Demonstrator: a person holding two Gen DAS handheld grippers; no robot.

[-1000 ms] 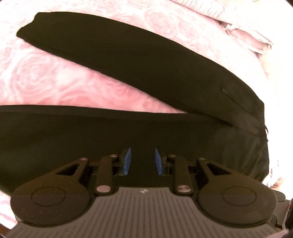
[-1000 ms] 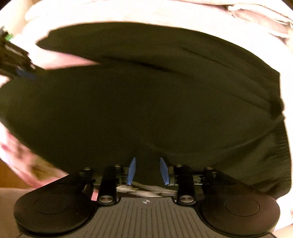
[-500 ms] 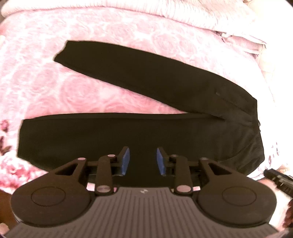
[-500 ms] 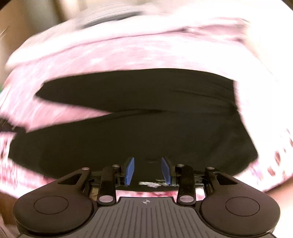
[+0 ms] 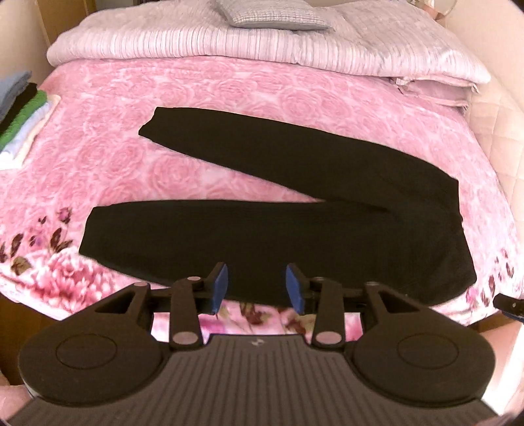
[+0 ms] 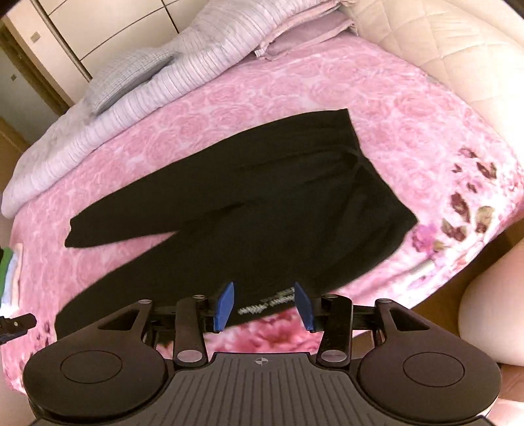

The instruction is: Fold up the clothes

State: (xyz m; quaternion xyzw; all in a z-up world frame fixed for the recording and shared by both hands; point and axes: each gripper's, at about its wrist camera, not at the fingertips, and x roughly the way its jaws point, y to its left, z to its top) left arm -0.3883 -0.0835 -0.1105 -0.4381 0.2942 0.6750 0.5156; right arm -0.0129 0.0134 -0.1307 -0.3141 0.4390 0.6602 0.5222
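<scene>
Pink rose bedspread [image 5: 203, 88] under black trousers [image 5: 294, 226]

Home bedroom. Bed [image 5: 262, 85] covered with a pink rose-print blanket [image 5: 98, 164], a striped pale quilt [image 5: 229, 46] folded along the far side with a grey checked pillow [image 5: 271, 14] on top. Cream quilted headboard [image 6: 442, 42] at one end. Stack of folded clothes [image 5: 23, 111] on the bed's edge. Pale wardrobe doors [image 6: 108, 26] behind.
</scene>
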